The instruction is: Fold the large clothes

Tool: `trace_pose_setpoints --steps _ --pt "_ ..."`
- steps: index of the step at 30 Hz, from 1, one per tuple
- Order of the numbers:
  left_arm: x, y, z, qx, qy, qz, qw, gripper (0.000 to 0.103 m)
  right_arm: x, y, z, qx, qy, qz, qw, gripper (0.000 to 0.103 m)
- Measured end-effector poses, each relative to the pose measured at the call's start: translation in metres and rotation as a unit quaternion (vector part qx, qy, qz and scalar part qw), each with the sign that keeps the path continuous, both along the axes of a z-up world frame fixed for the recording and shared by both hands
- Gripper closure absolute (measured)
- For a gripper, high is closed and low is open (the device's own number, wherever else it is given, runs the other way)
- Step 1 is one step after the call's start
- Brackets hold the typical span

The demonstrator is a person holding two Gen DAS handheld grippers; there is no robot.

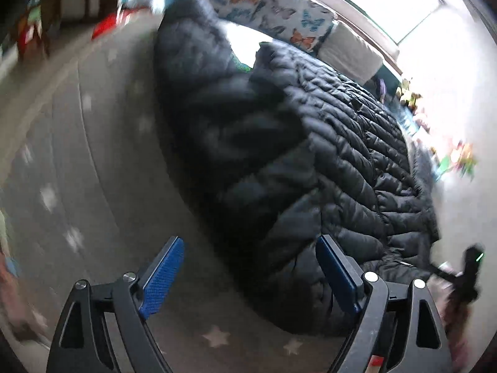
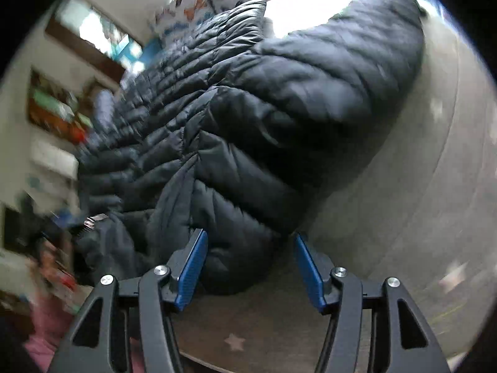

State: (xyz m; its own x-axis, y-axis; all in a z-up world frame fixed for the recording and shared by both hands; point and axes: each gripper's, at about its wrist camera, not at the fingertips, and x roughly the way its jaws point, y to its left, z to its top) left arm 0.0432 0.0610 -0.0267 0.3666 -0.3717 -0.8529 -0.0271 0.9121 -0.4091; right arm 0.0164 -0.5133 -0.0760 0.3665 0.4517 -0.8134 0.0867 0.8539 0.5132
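A butterfly-print pillow [image 1: 273, 9] and a white cushion [image 1: 351, 51] sit just beyond the jacket [image 1: 326, 155]; toys [image 1: 456, 158] clutter the edge. The jacket is black, puffy, quilted in ribs, lying on a beige rug [image 1: 93, 155] with pale stars, long axis running away toward the pillow. Left gripper [image 1: 251, 276] fingers wide apart, holding nothing. Right gripper [image 2: 251, 267] fingers spread, bracketing the jacket's near end.

1. Black quilted puffer jacket [image 1: 326, 155], glossy, stitched in horizontal channels.
2. Spread flat on grey star-patterned bedcover [image 1: 93, 155].
3. Partly folded, one panel doubled over body.
4. Edges motion-blurred.
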Motion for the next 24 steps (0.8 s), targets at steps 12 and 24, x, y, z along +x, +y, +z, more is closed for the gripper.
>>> trace_pose_setpoints --steps 12,24 --pt "-0.016 -0.006 -0.039 -0.128 0.015 0.012 0.9916 0.024 -0.007 -0.010 -0.017 0.073 -0.031 -0.048 0.996 0.039" --pt "-0.019 -0.006 0.000 -0.072 -0.030 -0.010 0.9969 0.084 -0.033 0.025 0.020 0.068 -0.086 0.008 0.994 0.080"
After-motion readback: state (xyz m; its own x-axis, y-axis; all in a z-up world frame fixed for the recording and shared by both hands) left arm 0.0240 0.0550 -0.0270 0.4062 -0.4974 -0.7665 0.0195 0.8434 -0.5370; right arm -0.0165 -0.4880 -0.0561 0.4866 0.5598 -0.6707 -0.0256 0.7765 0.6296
